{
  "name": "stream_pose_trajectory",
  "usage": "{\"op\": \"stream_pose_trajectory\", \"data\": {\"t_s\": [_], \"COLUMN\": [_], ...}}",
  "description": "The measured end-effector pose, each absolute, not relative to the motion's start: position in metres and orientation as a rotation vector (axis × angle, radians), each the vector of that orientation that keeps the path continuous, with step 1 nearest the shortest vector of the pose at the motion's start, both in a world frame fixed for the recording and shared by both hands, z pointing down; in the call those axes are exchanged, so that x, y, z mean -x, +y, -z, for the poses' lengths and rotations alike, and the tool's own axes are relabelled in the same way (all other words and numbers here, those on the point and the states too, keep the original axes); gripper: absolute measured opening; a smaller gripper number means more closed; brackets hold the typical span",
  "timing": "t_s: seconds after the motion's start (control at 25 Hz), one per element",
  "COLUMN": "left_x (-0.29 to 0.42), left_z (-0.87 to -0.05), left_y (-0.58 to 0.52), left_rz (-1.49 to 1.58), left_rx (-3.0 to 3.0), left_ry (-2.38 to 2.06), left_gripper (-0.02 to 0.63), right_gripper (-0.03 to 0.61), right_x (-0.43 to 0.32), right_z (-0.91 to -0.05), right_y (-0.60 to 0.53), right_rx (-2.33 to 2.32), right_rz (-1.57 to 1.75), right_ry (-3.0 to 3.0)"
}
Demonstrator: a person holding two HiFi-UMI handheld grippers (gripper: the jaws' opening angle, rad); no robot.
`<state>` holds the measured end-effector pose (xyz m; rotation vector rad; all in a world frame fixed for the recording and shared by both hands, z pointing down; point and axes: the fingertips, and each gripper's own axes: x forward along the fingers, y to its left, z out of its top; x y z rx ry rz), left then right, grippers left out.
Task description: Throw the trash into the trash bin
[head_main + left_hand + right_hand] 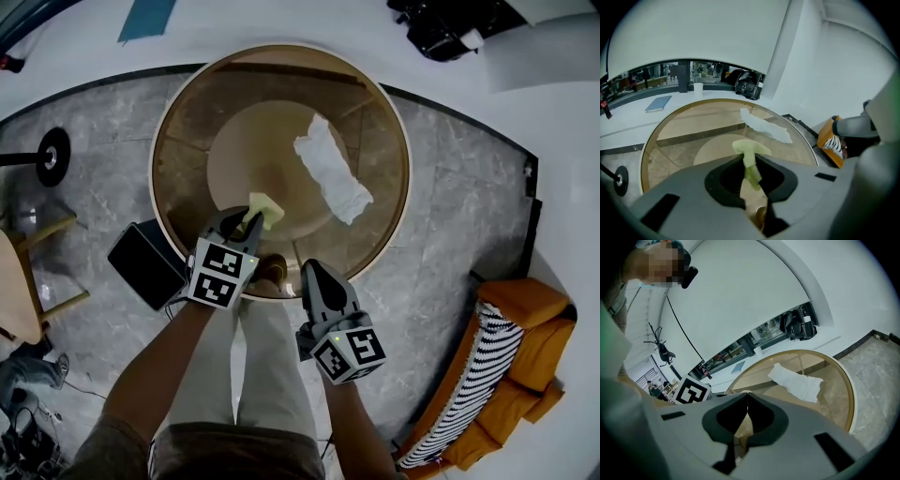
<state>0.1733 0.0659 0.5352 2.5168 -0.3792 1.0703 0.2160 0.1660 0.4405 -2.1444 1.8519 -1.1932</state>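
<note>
A round glass table with a gold rim is in front of me. My left gripper is shut on a small yellow-green scrap of trash just above the table's near side. In the left gripper view the scrap hangs pinched between the jaws of the left gripper. A crumpled white paper towel lies on the glass further back and to the right, also seen as the white towel. My right gripper is shut and empty at the table's near edge.
A black box-like object sits on the floor left of the table. An orange sofa with a striped cushion stands at the lower right. A wooden chair is at the far left, and a black bag lies beyond the table.
</note>
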Motion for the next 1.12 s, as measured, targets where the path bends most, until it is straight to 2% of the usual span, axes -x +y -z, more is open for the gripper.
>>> {"op": "stream_pose_trajectory", "data": {"t_s": [0.56, 0.8, 1.12], "left_x": [-0.114, -0.037, 0.108], "left_z": [-0.509, -0.502, -0.516], "left_y": [0.015, -0.020, -0.039], "left_rz": [-0.924, -0.853, -0.771], "left_rx": [-2.487, -2.420, -2.221], "left_ry": [-0.562, -0.747, -1.058], "left_gripper": [0.064, 0.064, 0.064], "right_gripper": [0.018, 0.018, 0.018], "right_x": [-0.163, -0.100, 0.014], "right_z": [-0.433, -0.434, -0.444], "right_y": [0.109, 0.070, 0.023], "right_rx": [2.059, 1.930, 1.661], "right_rz": [1.195, 1.226, 1.258], "right_ry": [2.055, 2.244, 2.544]}}
